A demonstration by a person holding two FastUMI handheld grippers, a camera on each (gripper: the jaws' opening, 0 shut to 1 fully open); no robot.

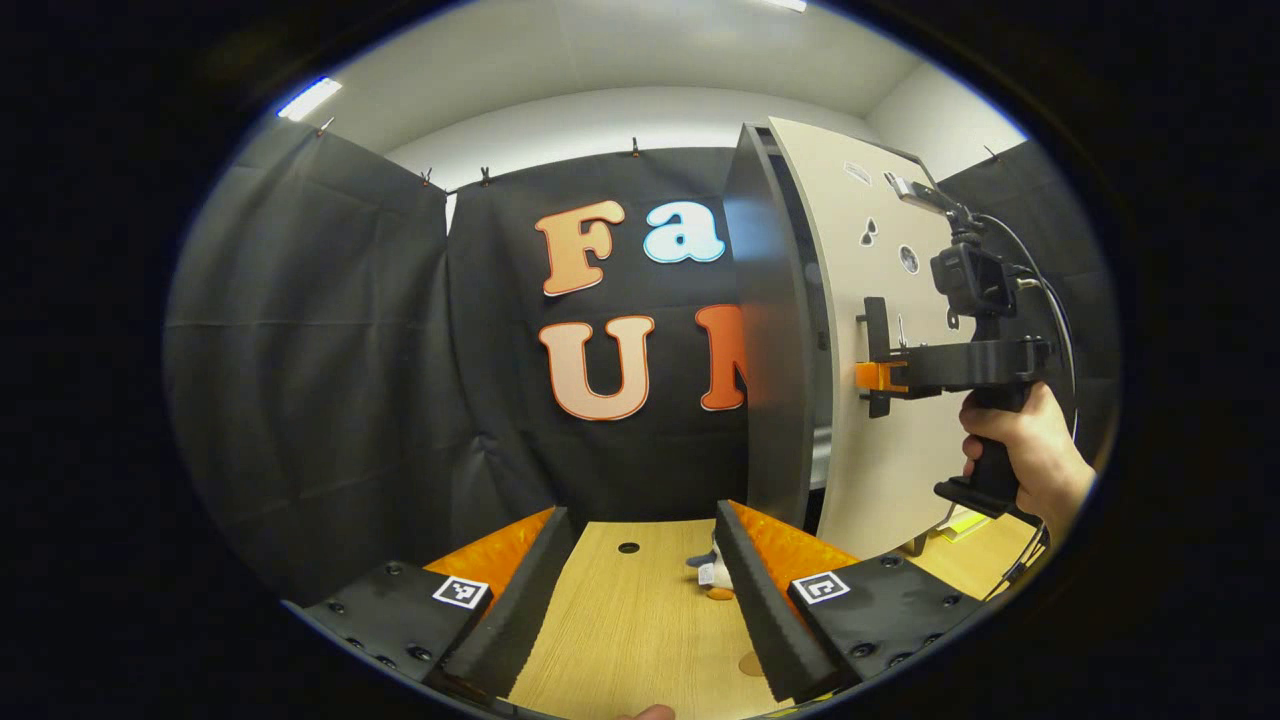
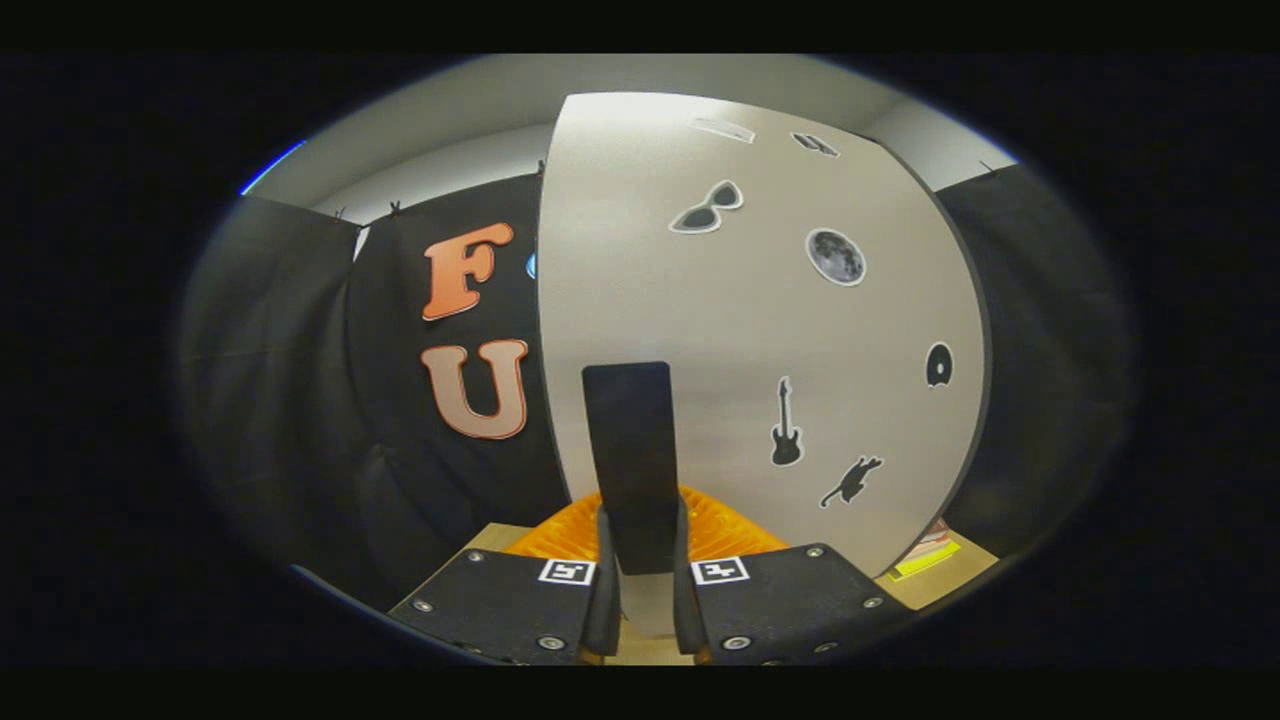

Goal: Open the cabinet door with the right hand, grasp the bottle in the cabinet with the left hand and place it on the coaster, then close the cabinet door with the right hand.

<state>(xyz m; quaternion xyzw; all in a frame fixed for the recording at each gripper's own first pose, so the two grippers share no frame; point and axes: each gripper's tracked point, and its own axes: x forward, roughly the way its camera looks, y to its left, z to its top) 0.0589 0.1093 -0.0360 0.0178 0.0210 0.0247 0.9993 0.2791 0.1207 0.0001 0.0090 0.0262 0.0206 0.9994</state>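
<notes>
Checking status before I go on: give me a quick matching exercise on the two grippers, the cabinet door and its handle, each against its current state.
Things:
1. right gripper
2. left gripper
3. cabinet door
4. door handle

States:
A. open, fingers spread over bare tabletop
B. black, upright bar clamped between two fingers
C. slightly ajar, a dark gap showing at its edge
D. shut on the handle

Pairs: 1-D, 2-A, 3-C, 4-B
</notes>
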